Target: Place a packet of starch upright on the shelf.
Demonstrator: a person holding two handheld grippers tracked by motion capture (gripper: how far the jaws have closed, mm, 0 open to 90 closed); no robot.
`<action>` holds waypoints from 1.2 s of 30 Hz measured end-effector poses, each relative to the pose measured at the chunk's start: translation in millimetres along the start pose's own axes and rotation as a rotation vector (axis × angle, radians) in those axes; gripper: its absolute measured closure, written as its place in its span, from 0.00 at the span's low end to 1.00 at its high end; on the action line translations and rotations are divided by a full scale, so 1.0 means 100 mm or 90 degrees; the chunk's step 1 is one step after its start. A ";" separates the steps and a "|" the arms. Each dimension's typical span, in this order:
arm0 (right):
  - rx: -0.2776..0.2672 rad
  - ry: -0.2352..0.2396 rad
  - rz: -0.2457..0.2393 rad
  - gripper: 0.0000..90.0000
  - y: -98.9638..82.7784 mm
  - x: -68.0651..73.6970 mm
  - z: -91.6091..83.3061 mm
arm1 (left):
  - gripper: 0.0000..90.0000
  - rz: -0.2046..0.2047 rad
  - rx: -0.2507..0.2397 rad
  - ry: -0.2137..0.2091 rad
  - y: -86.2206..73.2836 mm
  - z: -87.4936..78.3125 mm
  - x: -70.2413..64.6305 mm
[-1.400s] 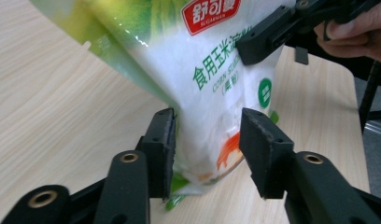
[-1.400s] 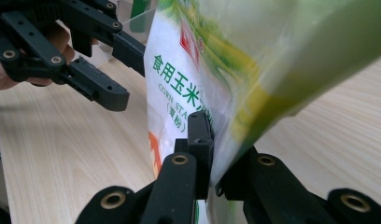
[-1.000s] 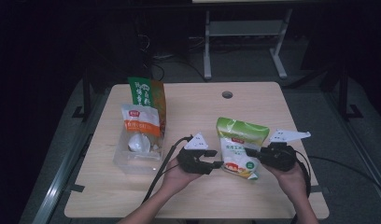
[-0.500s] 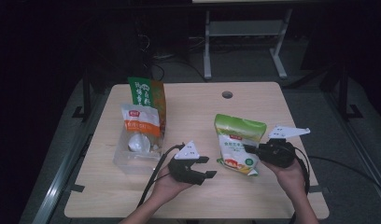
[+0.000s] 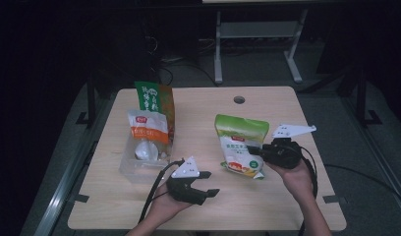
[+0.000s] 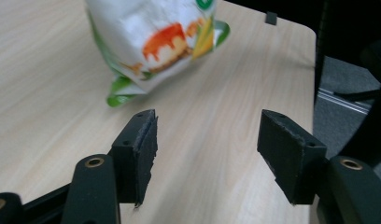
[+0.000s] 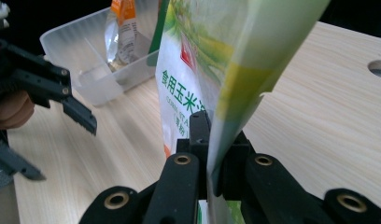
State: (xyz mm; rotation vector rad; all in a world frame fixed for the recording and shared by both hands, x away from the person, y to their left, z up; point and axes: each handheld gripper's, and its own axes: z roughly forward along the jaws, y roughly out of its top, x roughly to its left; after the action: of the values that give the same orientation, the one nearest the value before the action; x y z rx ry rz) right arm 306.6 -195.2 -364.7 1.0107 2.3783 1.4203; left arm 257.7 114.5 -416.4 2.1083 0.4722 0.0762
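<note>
the right hand-held gripper (image 5: 255,151) is clamped tight on the side edge of a green and white bag (image 5: 240,145) — in the right gripper view its two black jaws pinch the bag's (image 7: 212,79) seam between them with no gap. the bag stands tilted on the wooden desk (image 5: 267,105), its bottom corner touching the top, just to the right of a clear plastic tub (image 5: 139,164). the left hand-held gripper (image 5: 208,189) sits near the front of the desk, below and to the right of the tub, with its jaws spread wide and nothing between them; in the left gripper view bare wood shows between the pads (image 6: 142,142), and the lower end of the bag (image 6: 151,42), printed with a caramel pudding and corn, lies beyond them, apart from the jaws. inside the tub a clear packet with an orange label (image 5: 148,132) leans upright, and a green and orange bag (image 5: 154,98) stands behind it at the tub's far end. a cable (image 5: 154,189) trails from the left hand-held gripper toward the desk's front edge — the person's hand (image 5: 164,209) holds that tool from below. a round hole (image 5: 239,100) lies in the desk beyond the tub, to its right.
</note>
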 end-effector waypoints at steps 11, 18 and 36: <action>0.002 0.027 -0.024 0.96 0.30 0.13 0.17 | 0.37 0.018 0.011 0.007 -0.13 -0.08 -0.11; 0.002 0.047 -0.038 0.96 0.52 0.22 0.26 | 0.34 0.026 0.004 0.007 -0.18 -0.13 -0.14; -0.003 0.092 -0.079 0.96 0.98 0.46 0.58 | 0.31 0.036 0.006 -0.001 -0.23 -0.15 -0.22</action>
State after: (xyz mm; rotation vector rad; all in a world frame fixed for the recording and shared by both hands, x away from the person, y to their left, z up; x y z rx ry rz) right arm 344.6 -95.3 -305.1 0.7676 2.4889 1.4992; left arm 227.2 129.2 -424.2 2.1314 0.4130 0.1056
